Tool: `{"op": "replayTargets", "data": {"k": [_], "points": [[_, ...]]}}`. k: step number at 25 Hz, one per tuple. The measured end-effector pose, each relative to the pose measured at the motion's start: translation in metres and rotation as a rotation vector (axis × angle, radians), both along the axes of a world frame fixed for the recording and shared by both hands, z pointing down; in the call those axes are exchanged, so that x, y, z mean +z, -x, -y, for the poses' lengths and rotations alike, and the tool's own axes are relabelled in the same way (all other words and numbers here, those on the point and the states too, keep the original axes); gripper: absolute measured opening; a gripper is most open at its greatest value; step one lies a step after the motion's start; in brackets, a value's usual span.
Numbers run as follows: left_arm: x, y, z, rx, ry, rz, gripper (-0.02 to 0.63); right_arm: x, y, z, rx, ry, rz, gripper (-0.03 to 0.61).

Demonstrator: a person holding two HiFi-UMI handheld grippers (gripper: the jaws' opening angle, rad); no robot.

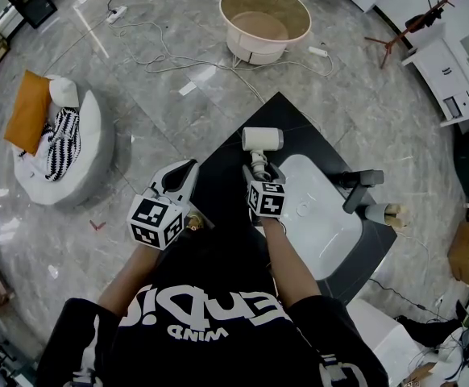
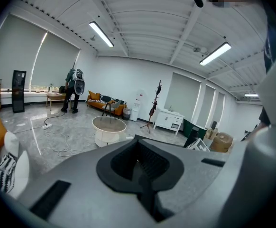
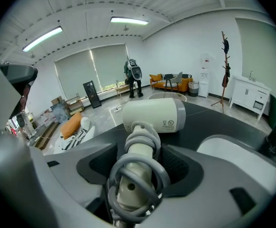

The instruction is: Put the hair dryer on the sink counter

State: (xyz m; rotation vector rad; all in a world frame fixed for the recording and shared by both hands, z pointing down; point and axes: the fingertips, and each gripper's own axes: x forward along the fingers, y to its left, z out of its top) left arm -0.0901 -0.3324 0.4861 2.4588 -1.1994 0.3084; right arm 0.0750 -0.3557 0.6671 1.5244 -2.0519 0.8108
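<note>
Head view: white hair dryer flat on the black tabletop, just beside the white basin, cord wound round its handle. Right gripper fingers spread wide either side of that handle, not pressing it. Left gripper fingers together, empty, near the tabletop's left edge. On the floor, a round tub, bare bottom showing; a white pouf carrying an orange cushion and striped cloth. Handle's end hidden behind the right gripper's cube.
</note>
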Motion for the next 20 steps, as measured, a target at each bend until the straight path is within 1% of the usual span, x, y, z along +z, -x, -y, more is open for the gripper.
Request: {"op": "replayTargets", "data": {"k": [5, 12, 16, 20], "points": [[-0.001, -0.002, -0.004, 0.008, 0.001, -0.01, 0.009, -0.006, -0.002, -0.004, -0.009, -0.017, -0.024, 0.285], [-0.004, -0.005, -0.01, 0.02, -0.009, -0.022, 0.009, -0.033, -0.012, -0.009, 0.001, -0.07, -0.022, 0.284], [-0.009, -0.005, -0.012, 0.032, -0.019, -0.033, 0.009, -0.068, -0.013, -0.011, -0.011, -0.142, -0.024, 0.284], [-0.016, -0.008, -0.01, 0.041, -0.036, -0.044, 0.009, -0.113, -0.015, -0.015, -0.007, -0.231, 0.005, 0.284]]}}
